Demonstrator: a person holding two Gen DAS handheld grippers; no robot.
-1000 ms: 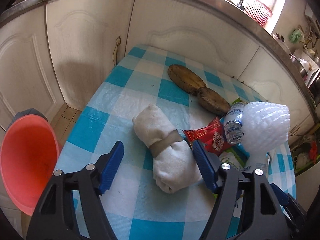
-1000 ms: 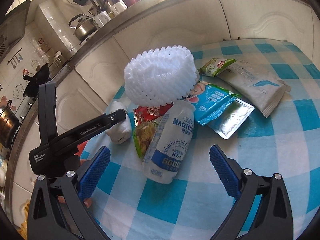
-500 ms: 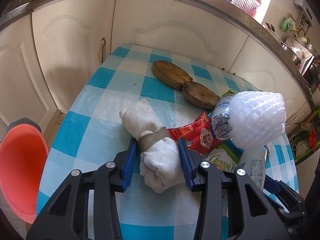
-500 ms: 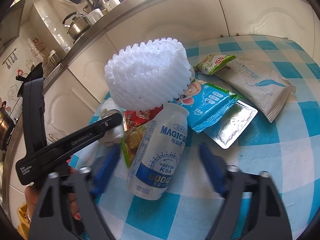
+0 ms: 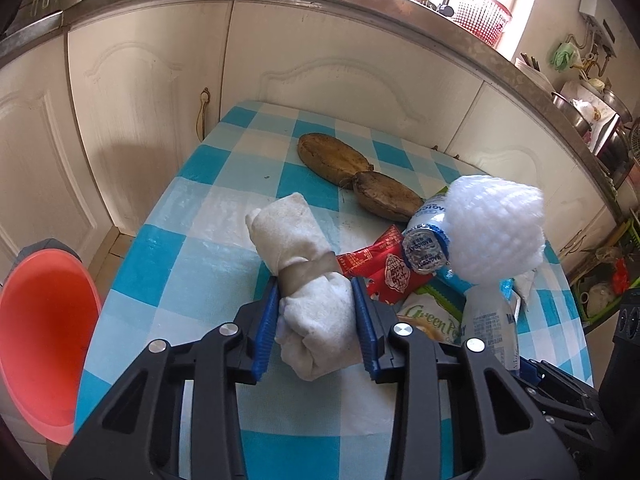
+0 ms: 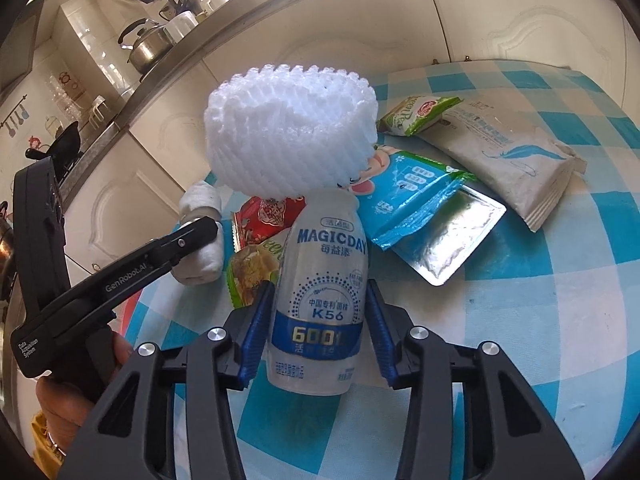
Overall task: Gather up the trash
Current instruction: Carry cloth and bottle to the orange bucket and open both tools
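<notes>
Orange bin (image 5: 42, 336) in left view only; silver pouch (image 6: 452, 236) in right.

desk cover (image 5: 224, 184): blue-and-white checks
rolled cloth (image 5: 308, 264): off-white, tan band
foam net (image 6: 290, 128): white
bucket (image 5: 40, 320): orange-red
fingers (image 5: 266, 328): blue

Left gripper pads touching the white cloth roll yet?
Touching. In the left wrist view both blue pads of the left gripper press against the sides of the white cloth roll, with no gap visible on either side.
</notes>
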